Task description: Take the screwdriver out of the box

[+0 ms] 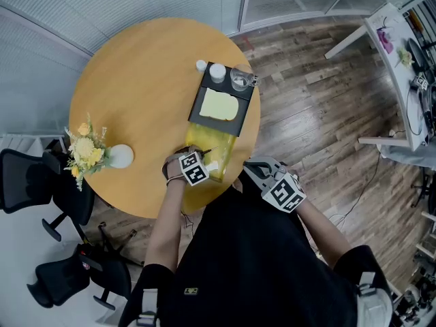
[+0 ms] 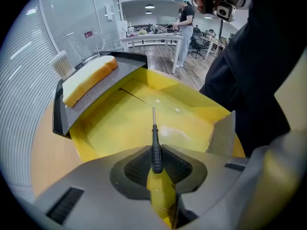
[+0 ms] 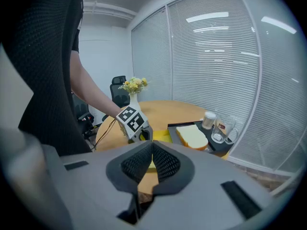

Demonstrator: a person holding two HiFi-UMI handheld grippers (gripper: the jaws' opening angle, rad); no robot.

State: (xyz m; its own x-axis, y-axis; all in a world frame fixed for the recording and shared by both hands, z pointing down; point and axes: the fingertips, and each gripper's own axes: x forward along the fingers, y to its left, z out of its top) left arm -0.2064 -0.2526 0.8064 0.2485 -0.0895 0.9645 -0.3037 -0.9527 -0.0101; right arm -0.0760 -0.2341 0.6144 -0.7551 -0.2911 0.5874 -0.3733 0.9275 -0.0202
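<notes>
Left claw [image 2: 156, 152] grasps the screwdriver [image 2: 156, 145], tip toward 12 o'clock over the box [image 2: 110, 128]; lifting clear remains. Right claw [image 3: 152, 150] clenched, empty.

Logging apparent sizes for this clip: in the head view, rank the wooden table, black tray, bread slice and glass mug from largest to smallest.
1. wooden table
2. black tray
3. bread slice
4. glass mug

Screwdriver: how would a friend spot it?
Find the round wooden table, then the yellow box at its near edge. The screwdriver is over it, pinched in the left claw: a thin metal rod with a dark ribbed handle, the only tool there.
</notes>
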